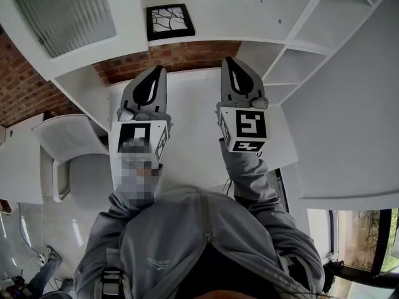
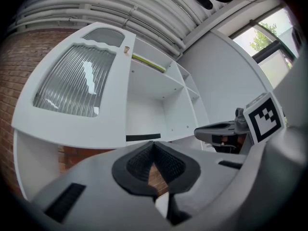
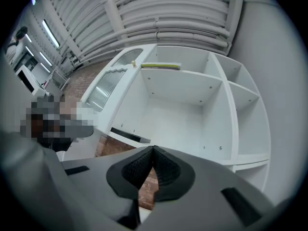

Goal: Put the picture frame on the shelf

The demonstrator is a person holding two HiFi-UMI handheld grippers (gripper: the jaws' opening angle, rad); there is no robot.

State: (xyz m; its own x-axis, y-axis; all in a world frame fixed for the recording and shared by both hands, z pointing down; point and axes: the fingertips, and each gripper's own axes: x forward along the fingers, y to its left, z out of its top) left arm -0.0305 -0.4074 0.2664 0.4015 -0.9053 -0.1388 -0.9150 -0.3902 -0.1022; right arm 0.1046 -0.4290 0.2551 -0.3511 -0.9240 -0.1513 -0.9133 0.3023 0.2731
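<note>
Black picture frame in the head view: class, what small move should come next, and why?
Probably draw both grippers back: the black square picture frame already lies flat on the white shelf, and the left gripper and right gripper are shut, empty.

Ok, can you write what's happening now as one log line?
picture frame: flat on shelf | left gripper: shut, empty | right gripper: shut, empty | both apart from frame

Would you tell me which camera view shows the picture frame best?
The head view: the picture frame lies flat on the shelf, its patterned face fully visible. Both gripper views catch only its thin dark edge.
</note>
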